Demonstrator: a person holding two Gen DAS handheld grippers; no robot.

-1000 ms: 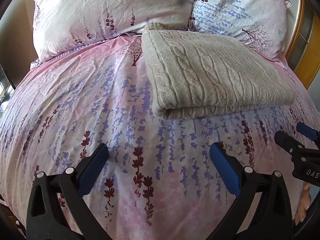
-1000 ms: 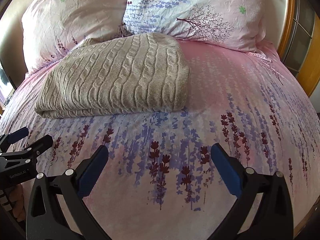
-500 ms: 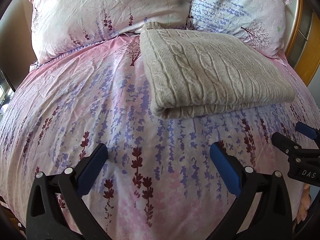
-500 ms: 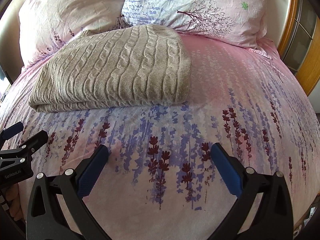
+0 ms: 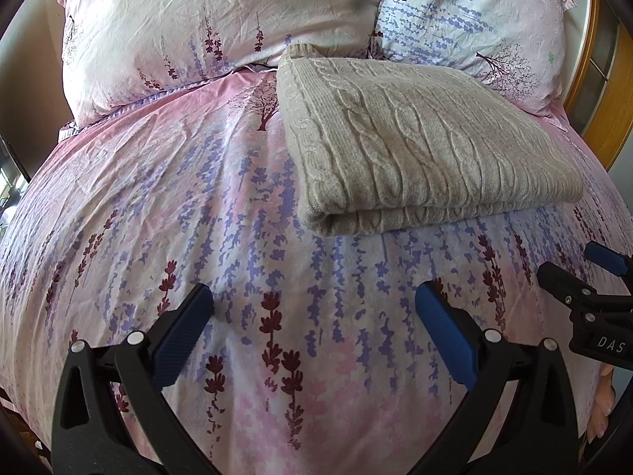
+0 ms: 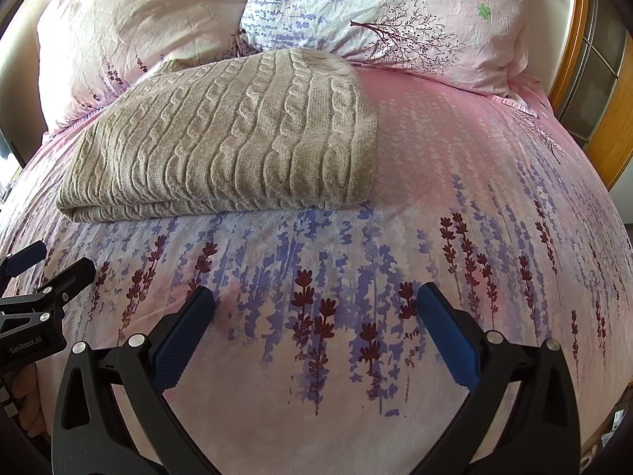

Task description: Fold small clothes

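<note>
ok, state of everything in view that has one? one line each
sweater: folded, lying flat on the bed, top edge against the pillows
left gripper: open, empty, over the duvet, short of the sweater
right gripper: open, empty, over the duvet, short of the sweater
duvet: spread out, lightly creased
pillows: two, side by side at the head of the bed

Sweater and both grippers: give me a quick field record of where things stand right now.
garment: beige cable-knit sweater, folded into a flat rectangle
fold edge: rounded fold faces the grippers
resting on: floral duvet, far end against the two pillows
left gripper: open, holding nothing, over the duvet short of the sweater
right gripper: open, holding nothing, over the duvet short of the sweater
contact with sweater: none
task state: sweater looks fully folded
</note>
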